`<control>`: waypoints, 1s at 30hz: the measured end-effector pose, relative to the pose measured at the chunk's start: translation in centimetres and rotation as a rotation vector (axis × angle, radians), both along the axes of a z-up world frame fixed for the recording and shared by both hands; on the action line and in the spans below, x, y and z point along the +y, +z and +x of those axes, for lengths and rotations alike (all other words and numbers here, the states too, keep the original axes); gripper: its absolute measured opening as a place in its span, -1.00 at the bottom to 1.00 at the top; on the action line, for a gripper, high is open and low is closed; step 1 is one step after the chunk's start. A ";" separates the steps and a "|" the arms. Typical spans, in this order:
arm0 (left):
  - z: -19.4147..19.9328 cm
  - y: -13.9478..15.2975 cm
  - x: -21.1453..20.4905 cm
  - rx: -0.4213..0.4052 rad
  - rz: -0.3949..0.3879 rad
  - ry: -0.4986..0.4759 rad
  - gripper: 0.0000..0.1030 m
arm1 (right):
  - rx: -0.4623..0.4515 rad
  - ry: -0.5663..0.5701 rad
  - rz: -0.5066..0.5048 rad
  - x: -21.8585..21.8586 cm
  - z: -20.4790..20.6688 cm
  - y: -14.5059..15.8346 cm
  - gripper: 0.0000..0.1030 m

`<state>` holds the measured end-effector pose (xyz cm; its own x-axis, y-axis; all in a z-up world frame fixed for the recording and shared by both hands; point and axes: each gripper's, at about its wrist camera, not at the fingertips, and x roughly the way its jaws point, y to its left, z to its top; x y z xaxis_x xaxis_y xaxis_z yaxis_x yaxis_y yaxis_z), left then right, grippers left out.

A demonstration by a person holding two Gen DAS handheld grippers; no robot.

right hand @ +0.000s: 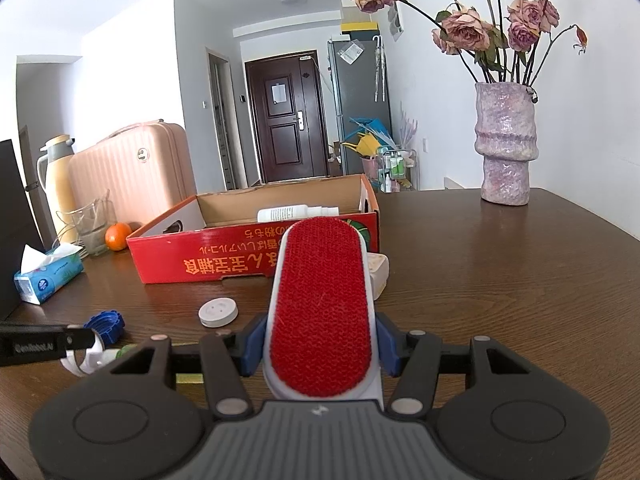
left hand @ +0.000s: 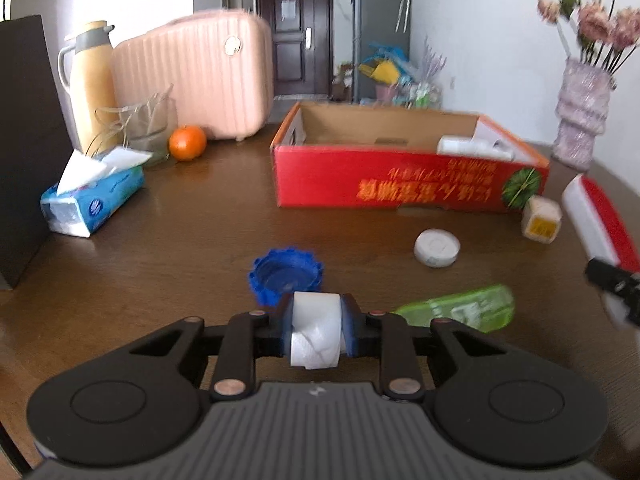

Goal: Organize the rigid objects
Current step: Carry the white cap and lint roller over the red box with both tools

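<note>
Jaws of the right gripper (right hand: 320, 344) stand partly apart and clamp a lint brush (right hand: 322, 304) by its white sides, its long red pile face turned up and its tip reaching toward the red cardboard box (right hand: 256, 256). Jaws of the left gripper (left hand: 318, 320) are drawn in narrow and pinch a white tape roll (left hand: 316, 334) between the blue pads, the roll standing on edge with a loose end showing at its front.

On the wide brown surface (right hand: 500, 280) the open-topped box is the biggest thing, with a white bottle (right hand: 296, 213) lying inside near its right end. Bare wood stretches to the right of the box as far as the purple vase (right hand: 506, 148) and the surface's rounded edge; the left side is crowded with a pink suitcase (left hand: 196, 76), a tissue pack (left hand: 90, 202) and an orange (left hand: 187, 143).

Smaller loose pieces lie between the grippers and the box: a green plastic case (left hand: 468, 306) just right of the left gripper, a blue ridged cap (left hand: 286, 274) just beyond the roll, a white round disc (left hand: 437, 247), and a small cream cube (left hand: 541, 219) by the box's right corner.
</note>
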<state>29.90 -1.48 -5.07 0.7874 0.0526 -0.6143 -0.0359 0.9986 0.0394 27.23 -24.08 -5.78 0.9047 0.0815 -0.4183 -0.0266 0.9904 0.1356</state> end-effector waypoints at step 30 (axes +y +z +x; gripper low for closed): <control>-1.3 5.0 2.0 -0.144 -0.022 0.003 -0.52 | -0.020 0.038 0.010 1.4 0.7 2.9 0.07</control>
